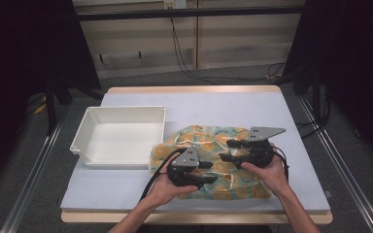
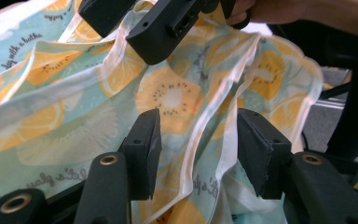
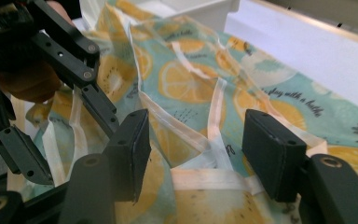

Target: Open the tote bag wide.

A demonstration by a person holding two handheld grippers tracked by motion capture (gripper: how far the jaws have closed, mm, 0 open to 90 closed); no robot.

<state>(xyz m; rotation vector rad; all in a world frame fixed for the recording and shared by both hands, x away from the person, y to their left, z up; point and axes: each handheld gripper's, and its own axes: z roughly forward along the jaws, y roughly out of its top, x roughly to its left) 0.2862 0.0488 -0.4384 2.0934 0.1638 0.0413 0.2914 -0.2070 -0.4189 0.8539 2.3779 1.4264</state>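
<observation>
We have a fruit-print cloth (image 1: 209,160) lying rumpled on the counter (image 1: 233,104), just right of a white bin (image 1: 119,136). Our left hand-held gripper (image 2: 193,149) stands partly wide, a white-edged fold between its jaws but not pinched. The right hand-held gripper (image 3: 196,156) is also open, straddling a hem; whether a pad brushes it, we cannot quite tell. Closing now may catch several layers at once, or the thin edge may slip out, since the fabric is bunched.
</observation>
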